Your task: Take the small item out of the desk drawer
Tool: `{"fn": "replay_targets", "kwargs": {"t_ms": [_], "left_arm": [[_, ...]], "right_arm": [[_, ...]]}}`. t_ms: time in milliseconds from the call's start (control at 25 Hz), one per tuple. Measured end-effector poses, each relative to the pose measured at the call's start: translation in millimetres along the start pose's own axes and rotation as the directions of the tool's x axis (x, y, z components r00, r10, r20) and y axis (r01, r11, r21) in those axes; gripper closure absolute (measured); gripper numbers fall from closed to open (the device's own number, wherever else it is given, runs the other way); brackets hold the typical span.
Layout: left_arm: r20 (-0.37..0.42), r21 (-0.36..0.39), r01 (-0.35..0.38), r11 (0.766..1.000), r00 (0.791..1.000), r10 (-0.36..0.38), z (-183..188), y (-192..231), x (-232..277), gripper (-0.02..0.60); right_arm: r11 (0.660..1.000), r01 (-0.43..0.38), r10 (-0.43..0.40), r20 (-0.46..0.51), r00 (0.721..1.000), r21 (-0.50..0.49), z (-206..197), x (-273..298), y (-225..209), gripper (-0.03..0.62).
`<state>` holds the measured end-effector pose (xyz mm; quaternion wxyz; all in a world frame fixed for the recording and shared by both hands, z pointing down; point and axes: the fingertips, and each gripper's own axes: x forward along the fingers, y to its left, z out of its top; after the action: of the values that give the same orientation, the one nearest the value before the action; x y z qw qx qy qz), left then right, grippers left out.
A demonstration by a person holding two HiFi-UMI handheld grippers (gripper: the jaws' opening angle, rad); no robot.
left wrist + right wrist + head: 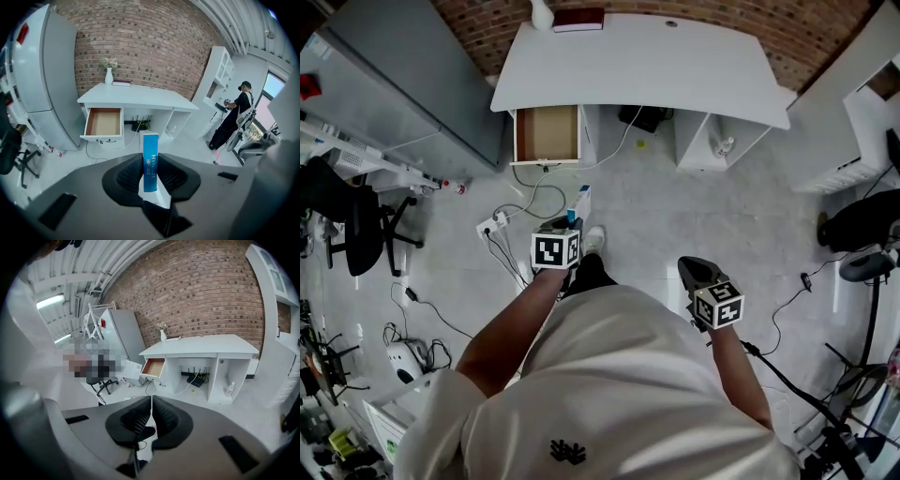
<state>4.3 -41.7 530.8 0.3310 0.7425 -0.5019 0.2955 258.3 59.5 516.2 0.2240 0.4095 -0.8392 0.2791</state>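
My left gripper [151, 177] is shut on a small blue and white box [150, 161], which stands upright between the pads. In the head view the same box [582, 201] sticks out ahead of the left gripper [566, 223], over the floor and well short of the desk. The desk drawer [547, 133] hangs pulled out under the white desk's [647, 66] left end, and its brown inside [104, 122] looks bare. My right gripper [151, 414] is shut, its pads almost touching with nothing between them. It is held low at the right [692, 270].
A grey cabinet [412, 75] stands left of the desk. A power strip and cables [492, 225] lie on the floor between me and the drawer. An office chair [356, 225] is at the left. White shelves [862, 131] are at the right. A person [232, 117] stands far right.
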Motion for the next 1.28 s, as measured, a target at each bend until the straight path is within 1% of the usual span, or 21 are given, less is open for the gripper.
{"fn": "replay_targets", "kwargs": {"t_ms": [160,360,760,1000,1280], "left_arm": [[0.001,-0.007,0.003,1.0,1.0,-0.003,-15,-9,-16,0.482],[0.001,-0.012,0.006,1.0,1.0,-0.006,-27,-10,-30,0.482],[0.008,-0.021,0.011,1.0,1.0,-0.011,-33,-11,-35,0.482],[0.015,-0.052,0.025,0.998,1.0,-0.025,-36,-8,-41,0.482],[0.002,-0.035,0.026,0.999,1.0,-0.026,-39,-1,-33,0.482]], "right_arm": [[1.0,-0.013,0.013,0.012,1.0,-0.002,-7,-8,11,0.559],[1.0,-0.012,0.011,0.02,1.0,0.004,-13,-13,22,0.56],[1.0,-0.013,0.013,0.023,1.0,-0.011,-15,-14,26,0.563],[0.999,-0.01,0.011,0.028,1.0,-0.033,-7,-15,32,0.563],[1.0,0.004,-0.004,0.018,1.0,-0.031,-11,-7,34,0.564]]}}
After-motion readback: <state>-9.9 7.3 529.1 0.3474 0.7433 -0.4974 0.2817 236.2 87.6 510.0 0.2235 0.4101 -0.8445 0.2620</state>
